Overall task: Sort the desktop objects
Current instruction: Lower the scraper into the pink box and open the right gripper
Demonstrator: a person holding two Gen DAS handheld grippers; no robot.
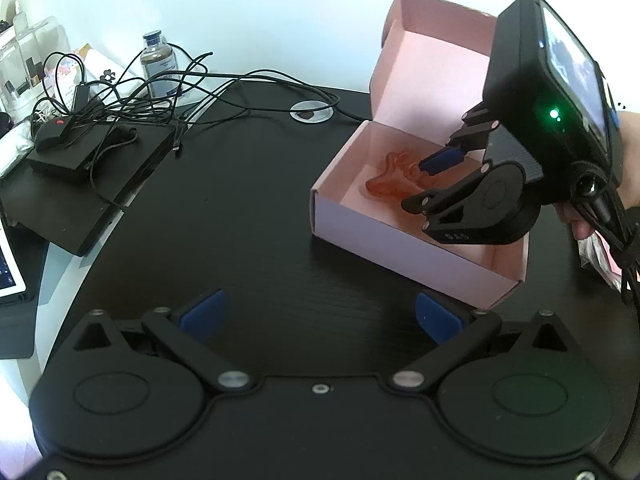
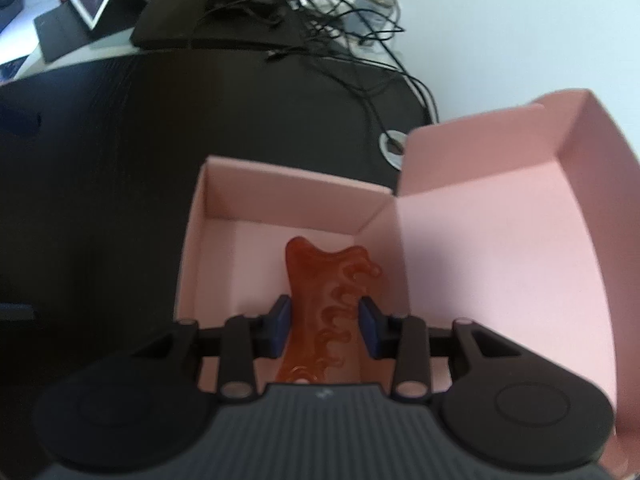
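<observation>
Inside the open pink box, lid raised at 3 o'clock, lies only an amber comb, its long axis running 6 to 12 and its teeth toward 3. Around its lower half the right gripper pinches its edges, while the left gripper hangs spread over bare bench. Beyond, at 11 o'clock, tangled cables and a bottle stand well apart.

Translucent orange comb, wavy teeth rightward, inside open pink box, lid up

Black desk, pink box, cables, bottle
</observation>
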